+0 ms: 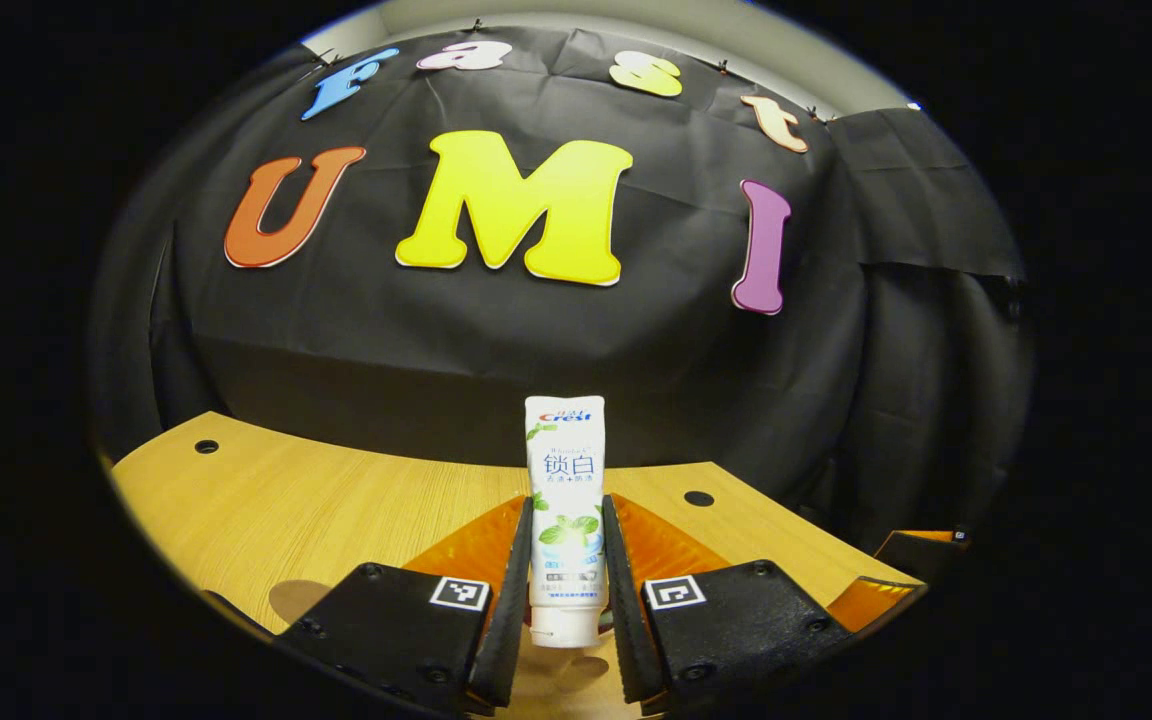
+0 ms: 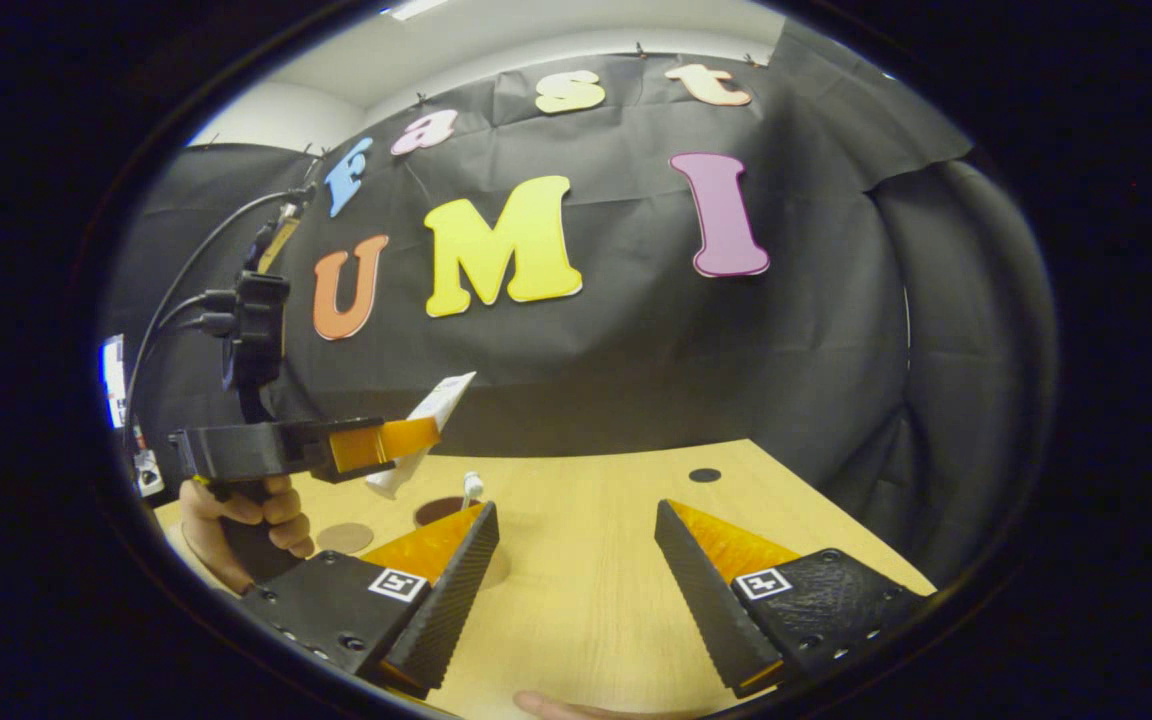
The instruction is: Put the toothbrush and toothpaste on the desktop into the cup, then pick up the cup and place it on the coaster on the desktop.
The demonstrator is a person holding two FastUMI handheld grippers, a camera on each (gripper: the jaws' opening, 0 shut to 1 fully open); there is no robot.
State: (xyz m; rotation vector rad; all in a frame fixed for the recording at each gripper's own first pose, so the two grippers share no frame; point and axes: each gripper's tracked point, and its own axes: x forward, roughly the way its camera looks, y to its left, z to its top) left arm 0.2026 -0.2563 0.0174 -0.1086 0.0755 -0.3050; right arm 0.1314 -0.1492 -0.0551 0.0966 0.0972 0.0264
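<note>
Left gripper (image 1: 568, 590): jaws closed on the toothpaste (image 1: 566, 500), one finger against each flat side of the tube at lower centre of the left gripper view. Tube held upright along the fingers, cap end nearest the camera, crimped end away; clear of the desktop (image 1: 336, 510), presumably raised for carrying to the cup

Same gripper seen from the right gripper view: at left of frame, gripped by a hand (image 2: 246, 520), cables rising from its top; tube slanting cap-down towards the tabletop, a tilt that would suit lowering it cap first into an opening

Right gripper (image 2: 576, 570): jaws wide apart, nothing between them, at bottom centre of the right gripper view; hovers over bare wood, judged to be waiting its turn

Cup (image 2: 441, 512): a dark round rim just behind the right gripper's left finger, below the slanted tube; identification tentative, mostly hidden

Toothbrush (image 2: 472, 487): a small white tip standing up at that rim, apparently already inside; too small to confirm

Coaster (image 2: 344, 537): flat brown disc on the wood, lower left, near the hand; nothing on it

Task status, judged: toothpaste not yet in the cup; cup not yet on the coaster
</note>
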